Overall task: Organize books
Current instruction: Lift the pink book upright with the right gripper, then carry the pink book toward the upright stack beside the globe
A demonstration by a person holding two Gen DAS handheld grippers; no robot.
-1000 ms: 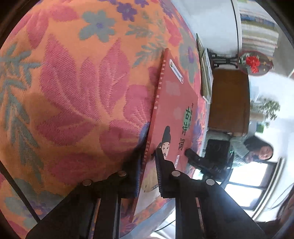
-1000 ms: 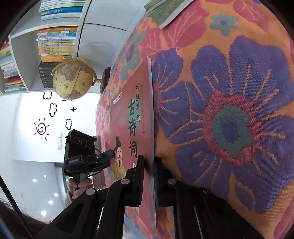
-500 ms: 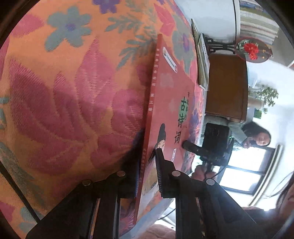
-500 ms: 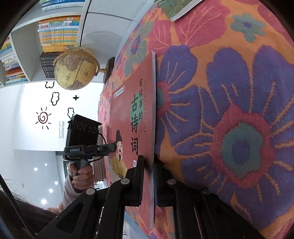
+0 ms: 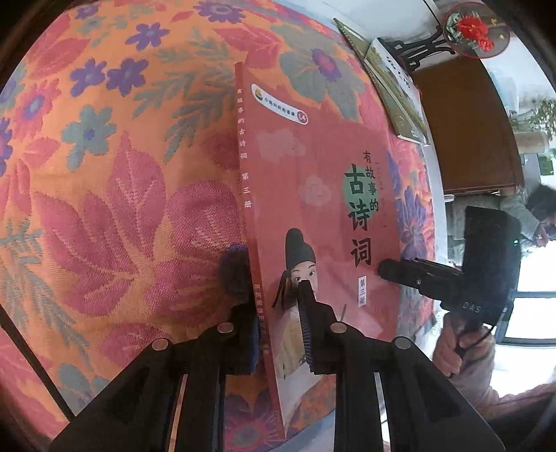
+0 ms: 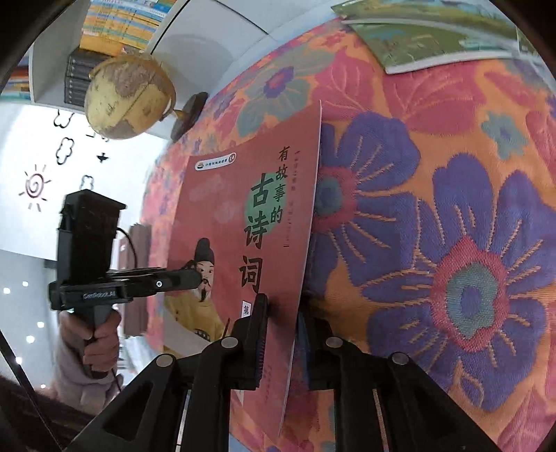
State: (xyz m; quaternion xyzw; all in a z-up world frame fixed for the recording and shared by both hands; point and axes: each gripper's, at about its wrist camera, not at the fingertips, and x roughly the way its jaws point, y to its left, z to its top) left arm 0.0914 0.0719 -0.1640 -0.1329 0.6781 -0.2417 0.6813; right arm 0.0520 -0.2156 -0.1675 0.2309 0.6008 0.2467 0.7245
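A thin red book [image 5: 312, 180] with Chinese title and a drawn man in a black hat is held between both grippers above the flowered tablecloth [image 5: 104, 174]. My left gripper [image 5: 274, 313] is shut on its spine edge. My right gripper [image 6: 283, 323] is shut on the opposite open edge of the book [image 6: 243, 215]. The right gripper also shows in the left wrist view [image 5: 385, 271], and the left gripper in the right wrist view [image 6: 194, 278]. The book is tilted up off the cloth.
Green-covered books [image 6: 434, 38] lie flat at the table's far edge, also in the left wrist view [image 5: 392, 87]. A globe [image 6: 128, 97] stands near a bookshelf [image 6: 114, 21]. A round red-flower ornament [image 5: 476, 27], a wooden cabinet [image 5: 469, 128] and a seated person [image 5: 542, 215] lie beyond.
The book has been lifted and turned by both grippers so more of its front cover faces the cameras; both grips stay shut.
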